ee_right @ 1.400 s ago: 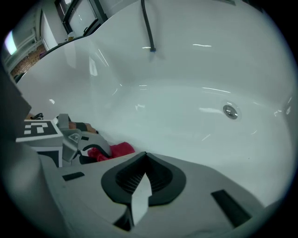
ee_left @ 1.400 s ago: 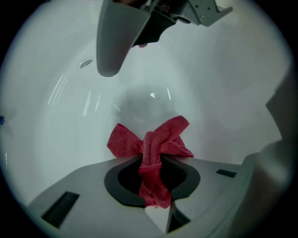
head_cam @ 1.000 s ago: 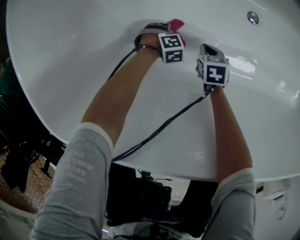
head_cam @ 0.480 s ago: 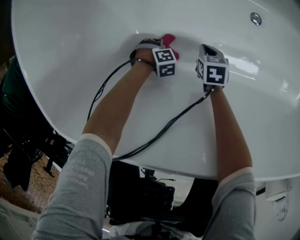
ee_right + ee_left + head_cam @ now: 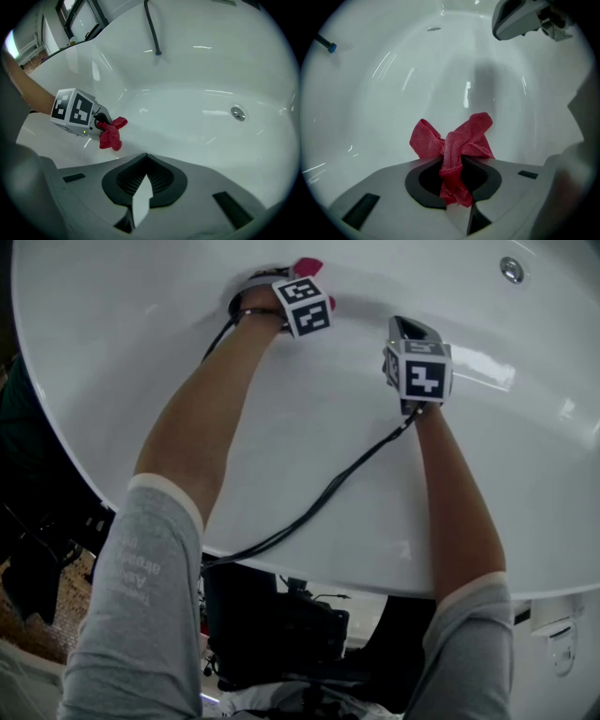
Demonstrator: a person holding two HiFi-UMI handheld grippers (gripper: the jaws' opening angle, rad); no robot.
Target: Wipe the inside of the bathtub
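Nearest are the person's two grey sleeves with pale cuffs (image 5: pixel 141 559), with bare forearms reaching from them over the rim into the glossy white oval bathtub (image 5: pixel 122 381); a black cable (image 5: pixel 319 498) trails from the right side back across the rim.

Beyond the right forearm is the right gripper (image 5: pixel 143 183), hanging over the tub's inner slope; its jaw tips meet, with nothing held between them.

Further in and to its left is the left gripper (image 5: pixel 454 180), low on the inner wall where it curves toward the floor; its jaws are pinched on a crumpled red woven cloth (image 5: pixel 459 140). The cloth bunches out in two lobes ahead of the tips, right at the white surface, though whether it presses on it or sits just off I cannot tell. The two grippers are near each other but apart.

Past both, on the tub floor, sits a round chrome drain fitting (image 5: pixel 238 113); furthest off, a thin dark rod with a blue tip (image 5: pixel 151 26) hangs down over the far wall.
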